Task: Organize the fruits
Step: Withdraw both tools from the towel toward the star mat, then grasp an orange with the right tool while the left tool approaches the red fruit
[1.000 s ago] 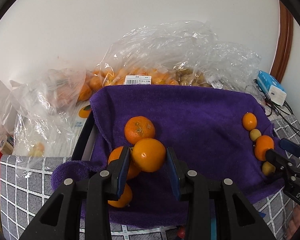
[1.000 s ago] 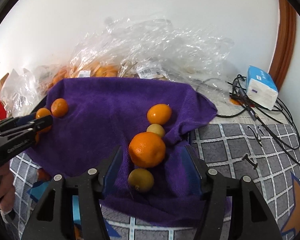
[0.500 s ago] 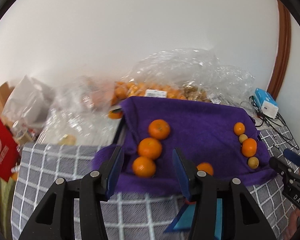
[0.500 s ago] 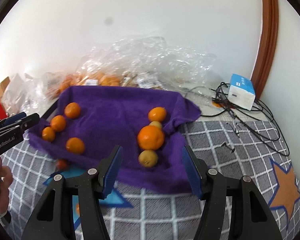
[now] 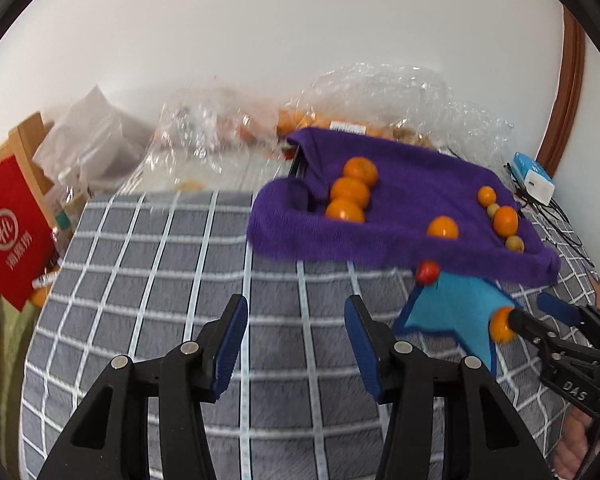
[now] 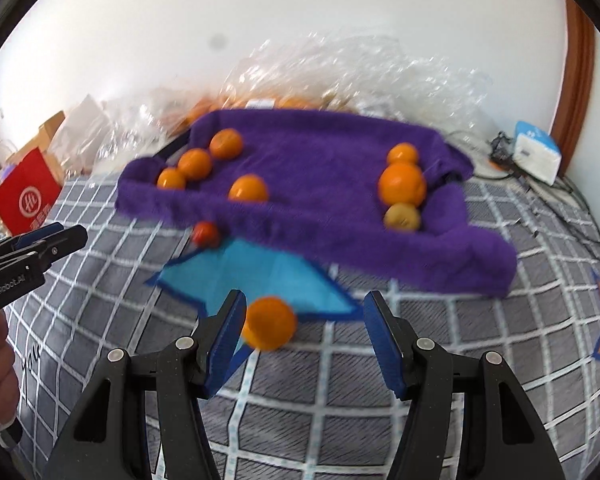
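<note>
A purple towel lies over a tray and holds two rows of fruit. Three oranges line its left side and one orange sits alone near the front. Oranges and small yellow-green fruits line the right side. My left gripper is open and empty over the checked cloth. My right gripper is open, with a loose orange on the cloth just inside its left finger. A small red fruit lies at the towel's front edge.
Clear plastic bags of fruit stand behind the towel by the wall. A red bag and boxes are at far left. A blue-white box and cables lie at right. The grey checked cloth has a blue star patch.
Both grippers have pulled back from the towel and away from the fruit rows. The left gripper let go of its orange, which now sits on the towel. The loose orange has come between the right fingers.
</note>
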`<state>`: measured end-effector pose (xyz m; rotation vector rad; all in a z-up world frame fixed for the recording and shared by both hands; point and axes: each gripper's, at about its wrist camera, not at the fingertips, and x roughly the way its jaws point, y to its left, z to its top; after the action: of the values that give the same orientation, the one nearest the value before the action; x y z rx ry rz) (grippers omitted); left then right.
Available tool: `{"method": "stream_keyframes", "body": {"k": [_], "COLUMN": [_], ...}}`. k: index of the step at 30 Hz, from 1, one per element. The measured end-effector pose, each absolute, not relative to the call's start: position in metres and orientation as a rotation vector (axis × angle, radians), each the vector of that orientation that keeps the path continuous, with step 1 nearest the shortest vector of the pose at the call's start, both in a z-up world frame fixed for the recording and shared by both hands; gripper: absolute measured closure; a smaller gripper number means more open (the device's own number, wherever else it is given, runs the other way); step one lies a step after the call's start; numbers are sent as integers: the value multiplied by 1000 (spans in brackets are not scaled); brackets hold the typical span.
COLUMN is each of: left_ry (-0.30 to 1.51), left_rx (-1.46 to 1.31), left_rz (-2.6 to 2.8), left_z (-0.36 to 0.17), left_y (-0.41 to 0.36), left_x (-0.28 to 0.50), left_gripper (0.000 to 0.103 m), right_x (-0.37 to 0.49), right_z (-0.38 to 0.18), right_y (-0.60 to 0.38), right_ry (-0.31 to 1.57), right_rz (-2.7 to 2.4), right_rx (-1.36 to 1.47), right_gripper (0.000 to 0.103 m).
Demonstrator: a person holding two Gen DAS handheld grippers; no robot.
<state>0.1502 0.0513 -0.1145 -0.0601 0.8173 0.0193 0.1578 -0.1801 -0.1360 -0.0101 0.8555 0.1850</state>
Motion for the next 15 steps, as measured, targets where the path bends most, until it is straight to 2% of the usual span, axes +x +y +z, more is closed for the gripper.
{"method": "stream_keyframes", "body": {"k": [2,5,7,8,15], "left_ry": [819,815,822,827,853], "left_rx": [-60,-46,-42,-45,-57], "left_rz": [17,18,20,22,33], "left_z": [-118,-123,-128,-131,-145], "left_y": [52,51,50,49,48], "left_x": [146,142,141,141,140], "left_gripper": [55,55,55,55,55], "right_x": [157,155,154,155,153], "right_z": [-143,-148,-153,-155,-152], "right_y": [-177,-174,-170,-169,-179], "right_ry": [869,868,879,888,883], "right_rz": [193,211,209,208,175], "right_rx": [-10,-13,-30,-36,-25], "right_gripper": [43,51,69,74,75]}}
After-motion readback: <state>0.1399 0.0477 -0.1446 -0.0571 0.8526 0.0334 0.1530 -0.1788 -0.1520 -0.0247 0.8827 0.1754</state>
